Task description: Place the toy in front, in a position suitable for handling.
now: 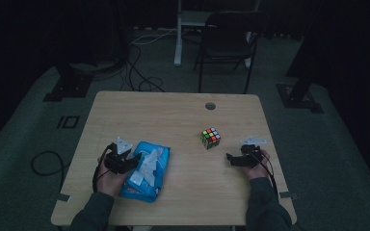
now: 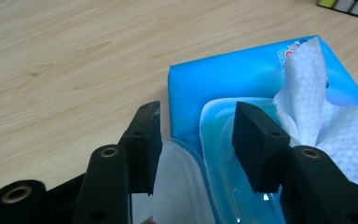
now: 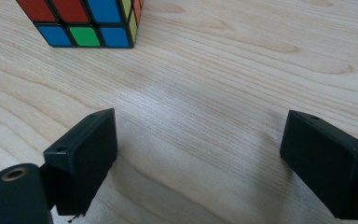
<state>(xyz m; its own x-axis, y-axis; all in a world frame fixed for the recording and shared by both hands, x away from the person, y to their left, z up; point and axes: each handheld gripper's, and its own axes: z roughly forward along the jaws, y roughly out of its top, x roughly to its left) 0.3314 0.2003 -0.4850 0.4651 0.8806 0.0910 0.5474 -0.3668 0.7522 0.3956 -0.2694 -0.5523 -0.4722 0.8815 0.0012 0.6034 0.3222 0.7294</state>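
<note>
Wipes pack (image 1: 146, 171) near the table's (image 1: 183, 115) front left corner, my left gripper (image 2: 196, 149) parted over its open lid (image 2: 182, 186), touching nothing, my right gripper (image 3: 200, 158) wide apart, empty, cube (image 1: 210, 138) just beyond.

The high view is dim and grainy, the room around the wooden table (image 1: 183, 115) nearly black. Both gripper views are bright and evenly lit. Under the right gripper (image 3: 198, 154) soft shadows spread ahead of its jaws; the jaw bases nearest the lens blur.

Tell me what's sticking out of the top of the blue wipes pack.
A white wipe stands up from the blue wipes pack, whose clear lid is flipped open. The wipes inside stay hidden.
</note>
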